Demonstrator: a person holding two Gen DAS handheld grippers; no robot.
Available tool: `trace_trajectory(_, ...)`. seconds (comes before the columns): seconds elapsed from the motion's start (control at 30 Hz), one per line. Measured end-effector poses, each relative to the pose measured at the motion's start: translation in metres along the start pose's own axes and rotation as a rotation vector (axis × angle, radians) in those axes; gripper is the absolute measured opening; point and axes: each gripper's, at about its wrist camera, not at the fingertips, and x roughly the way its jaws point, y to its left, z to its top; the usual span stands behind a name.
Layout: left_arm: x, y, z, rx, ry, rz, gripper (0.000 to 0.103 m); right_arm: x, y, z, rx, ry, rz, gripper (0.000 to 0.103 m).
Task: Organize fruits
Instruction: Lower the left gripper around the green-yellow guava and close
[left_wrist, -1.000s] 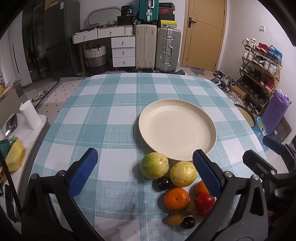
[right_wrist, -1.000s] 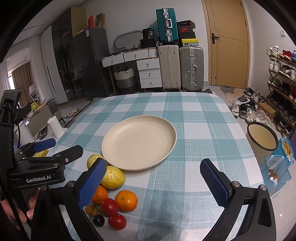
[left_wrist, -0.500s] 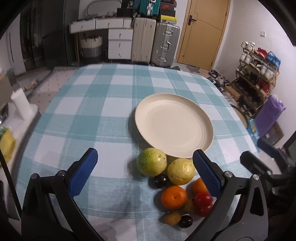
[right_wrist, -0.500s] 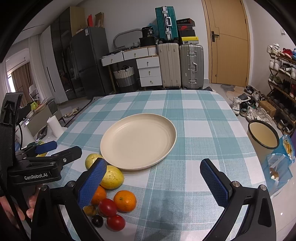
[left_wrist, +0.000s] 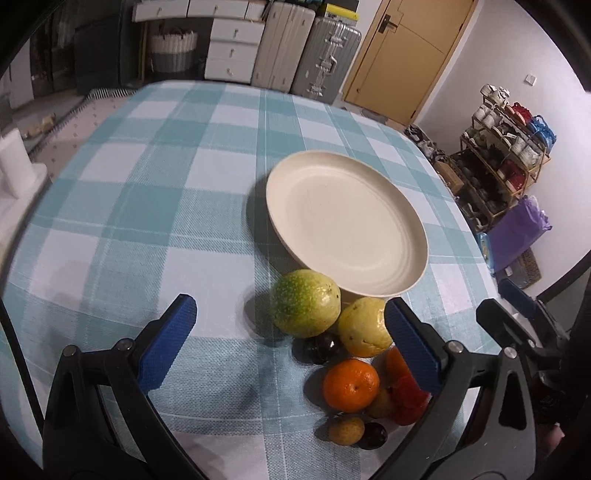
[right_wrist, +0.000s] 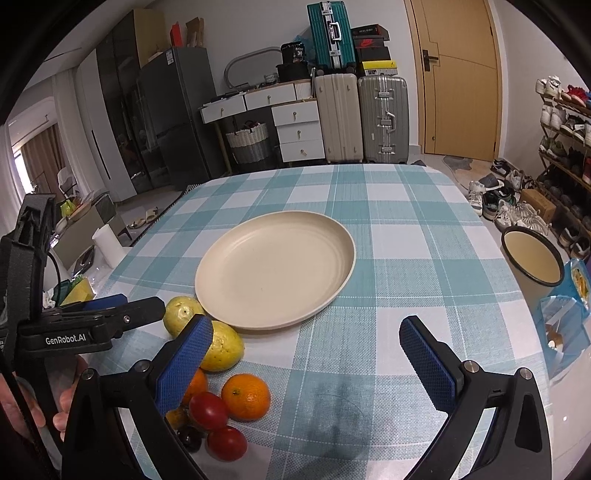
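A cream plate (left_wrist: 347, 221) (right_wrist: 275, 266) lies empty on the checked tablecloth. Just in front of it is a pile of fruit: a green guava (left_wrist: 304, 302) (right_wrist: 181, 315), a yellow guava (left_wrist: 364, 326) (right_wrist: 223, 345), an orange (left_wrist: 351, 386) (right_wrist: 245, 397), red tomatoes (right_wrist: 208, 410), dark plums (left_wrist: 319, 347) and small brown fruits (left_wrist: 345, 430). My left gripper (left_wrist: 291, 343) is open and empty, low over the pile, with the guavas between its fingers. My right gripper (right_wrist: 306, 358) is open and empty, right of the fruit. The left gripper also shows in the right wrist view (right_wrist: 107, 317).
The table's right edge drops to a floor with a round bowl (right_wrist: 532, 260), bags and a shoe rack (left_wrist: 506, 147). Suitcases (right_wrist: 362, 118), drawers and a door stand beyond the far edge. A paper roll (right_wrist: 107, 245) stands left of the table.
My left gripper has moved forward and down toward the fruit pile, so the guavas now sit between its fingers. The right gripper has barely moved.
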Motion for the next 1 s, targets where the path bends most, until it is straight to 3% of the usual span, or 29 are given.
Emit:
trace_trajectory(0.37, 0.029, 0.017, 0.009, -0.08, 0.083, -0.124, 0.092, 0.015, -0.003, 0.002, 0.008, 0.036, -0.004, 0.103)
trace_trajectory(1.0, 0.067, 0.028, 0.014, -0.122, 0.184, -0.26, 0.051, 0.03, 0.004, 0.006, 0.0, 0.064, -0.007, 0.103)
